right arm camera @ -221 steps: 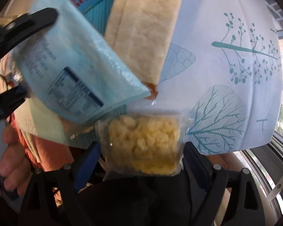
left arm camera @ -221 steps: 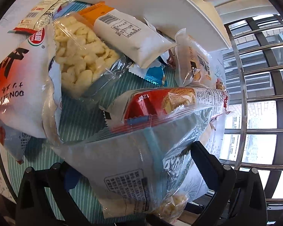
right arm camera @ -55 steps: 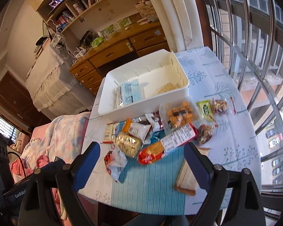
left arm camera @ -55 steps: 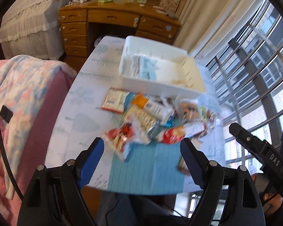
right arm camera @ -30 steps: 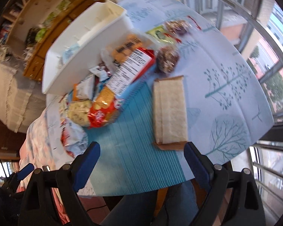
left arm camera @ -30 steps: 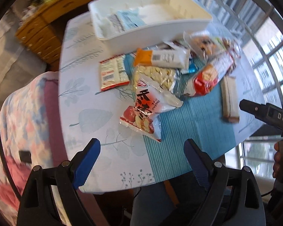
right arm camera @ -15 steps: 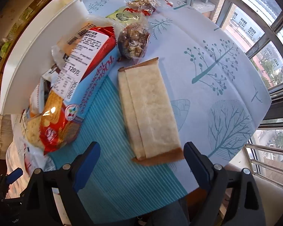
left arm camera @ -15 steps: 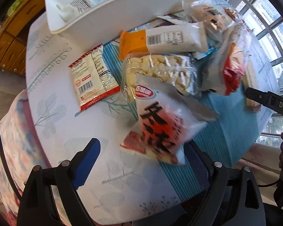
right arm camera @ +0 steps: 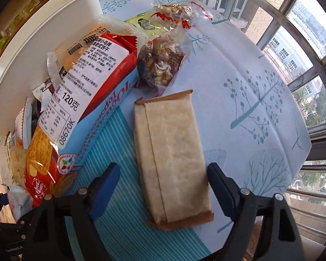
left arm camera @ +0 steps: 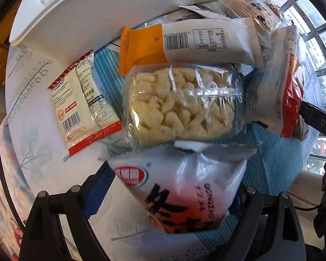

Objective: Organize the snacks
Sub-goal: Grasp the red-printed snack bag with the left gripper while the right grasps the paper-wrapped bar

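Observation:
In the left wrist view my left gripper (left arm camera: 169, 191) is open, one finger on each side of a white and red snack bag (left arm camera: 180, 187) that lies on the table. Beyond it lie a clear pack of pale puffs (left arm camera: 180, 104), an orange and white bar (left arm camera: 184, 43) and a small white and red packet (left arm camera: 82, 102). In the right wrist view my right gripper (right arm camera: 163, 187) is open around the near end of a flat tan packet (right arm camera: 171, 158). A red biscuit pack (right arm camera: 76, 117) lies to its left.
The white bin (left arm camera: 80, 17) stands behind the snack pile; its wall also shows in the right wrist view (right arm camera: 32, 50). Clear packs of nut snacks (right arm camera: 160, 65) lie beyond the tan packet. The table's edge and window bars (right arm camera: 293, 43) are to the right.
Both grippers have come down from high above the table to the snacks. The left now straddles the white and red bag, the right the tan packet.

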Available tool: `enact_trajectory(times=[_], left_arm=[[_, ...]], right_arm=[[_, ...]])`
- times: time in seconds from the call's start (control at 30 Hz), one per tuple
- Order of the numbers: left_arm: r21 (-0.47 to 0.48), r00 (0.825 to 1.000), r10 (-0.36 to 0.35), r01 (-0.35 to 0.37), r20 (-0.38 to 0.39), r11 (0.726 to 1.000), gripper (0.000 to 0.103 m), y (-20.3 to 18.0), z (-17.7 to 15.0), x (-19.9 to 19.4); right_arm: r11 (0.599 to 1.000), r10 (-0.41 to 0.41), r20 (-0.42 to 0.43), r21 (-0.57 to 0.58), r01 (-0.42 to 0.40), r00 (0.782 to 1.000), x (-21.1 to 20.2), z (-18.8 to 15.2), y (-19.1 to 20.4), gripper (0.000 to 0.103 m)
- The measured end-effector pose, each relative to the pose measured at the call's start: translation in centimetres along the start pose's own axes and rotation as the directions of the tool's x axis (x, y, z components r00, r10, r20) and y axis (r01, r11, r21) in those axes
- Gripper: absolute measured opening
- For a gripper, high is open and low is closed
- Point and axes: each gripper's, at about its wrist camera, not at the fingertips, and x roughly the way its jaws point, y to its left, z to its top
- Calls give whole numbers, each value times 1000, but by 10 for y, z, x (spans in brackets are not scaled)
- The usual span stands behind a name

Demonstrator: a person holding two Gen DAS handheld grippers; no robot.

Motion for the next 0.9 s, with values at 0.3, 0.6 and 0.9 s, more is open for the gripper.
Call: enact_trajectory(times=[0.3, 0.6, 0.9], left_arm=[[-9, 1000, -2, 2, 18, 1000, 74, 6, 33, 2], [-40, 998, -41, 39, -41, 998, 66, 33, 37, 2], [-23, 994, -95, 94, -45, 995, 64, 58, 33, -11]], right_arm=[[1000, -7, 29, -7, 8, 1000, 11, 29, 10, 66], [1000, -11, -7, 16, 11, 1000, 13, 49, 16, 58], [994, 5, -33, 108, -1, 999, -12, 18, 16, 57]])
